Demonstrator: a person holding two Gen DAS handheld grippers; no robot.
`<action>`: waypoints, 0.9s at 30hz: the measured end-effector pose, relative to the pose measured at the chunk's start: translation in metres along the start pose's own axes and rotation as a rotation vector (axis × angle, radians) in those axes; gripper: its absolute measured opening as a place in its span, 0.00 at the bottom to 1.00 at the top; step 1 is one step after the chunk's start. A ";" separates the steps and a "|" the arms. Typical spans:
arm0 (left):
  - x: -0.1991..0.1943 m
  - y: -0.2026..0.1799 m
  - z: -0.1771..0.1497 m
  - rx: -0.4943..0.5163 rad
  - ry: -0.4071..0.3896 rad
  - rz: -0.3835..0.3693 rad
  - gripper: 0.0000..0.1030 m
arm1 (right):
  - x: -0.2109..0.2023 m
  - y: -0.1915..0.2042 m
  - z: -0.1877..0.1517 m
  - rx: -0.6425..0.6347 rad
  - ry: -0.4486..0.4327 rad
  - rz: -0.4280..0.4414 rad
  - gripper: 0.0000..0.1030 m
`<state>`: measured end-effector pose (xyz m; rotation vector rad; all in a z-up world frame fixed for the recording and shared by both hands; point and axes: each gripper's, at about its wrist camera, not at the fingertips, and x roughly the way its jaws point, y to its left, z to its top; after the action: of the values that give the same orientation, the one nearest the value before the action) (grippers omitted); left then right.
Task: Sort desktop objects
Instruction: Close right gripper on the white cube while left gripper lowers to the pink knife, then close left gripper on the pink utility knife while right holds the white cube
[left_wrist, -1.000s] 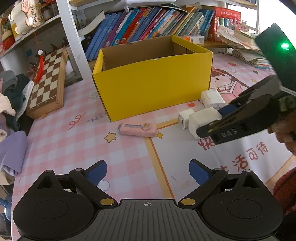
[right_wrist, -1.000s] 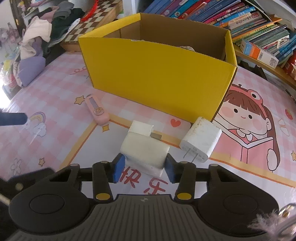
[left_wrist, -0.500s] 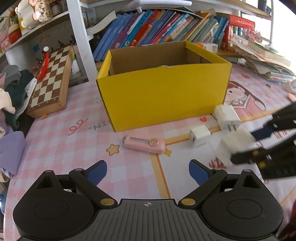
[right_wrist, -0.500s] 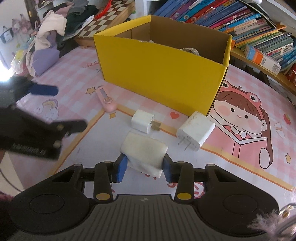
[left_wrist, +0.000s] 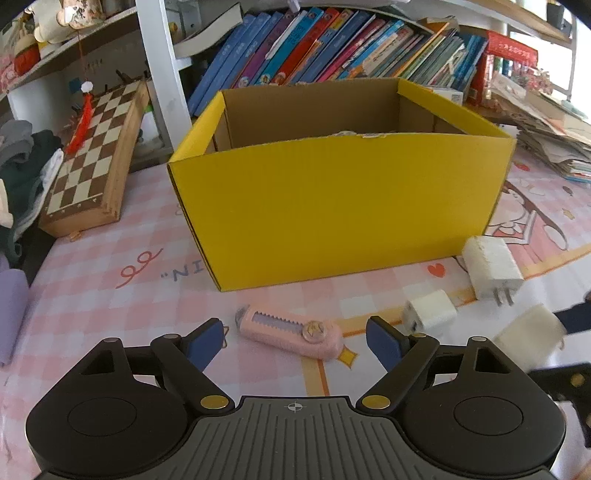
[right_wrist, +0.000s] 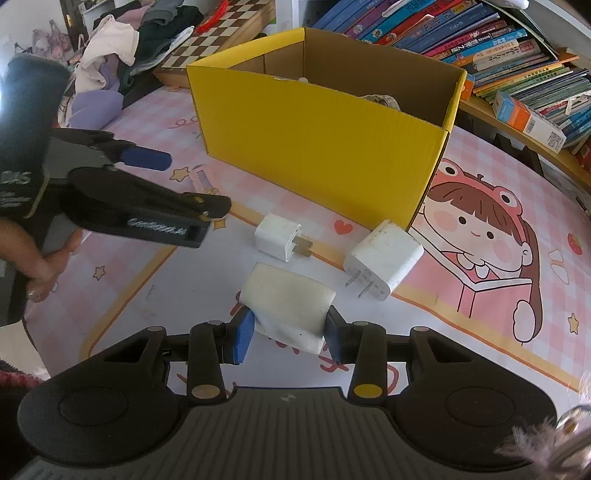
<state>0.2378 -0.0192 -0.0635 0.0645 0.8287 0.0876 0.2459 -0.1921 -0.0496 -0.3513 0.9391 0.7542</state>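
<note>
Pink checked desk mat (left_wrist: 110, 295) with cartoon prints spreads under me, backed by shelves of leaning books. Between my right gripper (right_wrist: 290, 330) fingers I pinch a white rounded charger block (right_wrist: 288, 302), lifted clear of the mat and tilted. My left gripper (left_wrist: 295, 339) hangs spread wide with nothing between its blue pads, aimed over the pink plastic utility knife (left_wrist: 291, 330) that lies flat just in front of the open yellow cardboard box (left_wrist: 343, 206).

Two more things lie on the mat near the box's right corner: a small white cube plug adapter (right_wrist: 279, 238) and a larger white two-prong wall charger (right_wrist: 384, 258), close together but apart. Inside the box I can make out the top of something pale (right_wrist: 380, 99), too hidden to name.

By my judgement the sorting is partway: the box holds something, one charger is in my grasp, and three pieces remain on the mat.
</note>
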 end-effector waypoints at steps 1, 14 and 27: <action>0.003 0.001 0.001 -0.005 0.004 0.002 0.83 | 0.000 -0.001 0.000 0.001 0.001 0.001 0.37; 0.027 0.020 0.000 -0.032 0.036 -0.067 0.79 | 0.003 -0.002 0.001 0.006 0.013 0.001 0.37; 0.036 0.034 -0.002 0.123 0.026 -0.207 0.80 | 0.003 0.001 0.001 0.019 0.025 -0.019 0.37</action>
<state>0.2584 0.0184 -0.0883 0.0930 0.8615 -0.1575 0.2468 -0.1898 -0.0516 -0.3527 0.9644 0.7244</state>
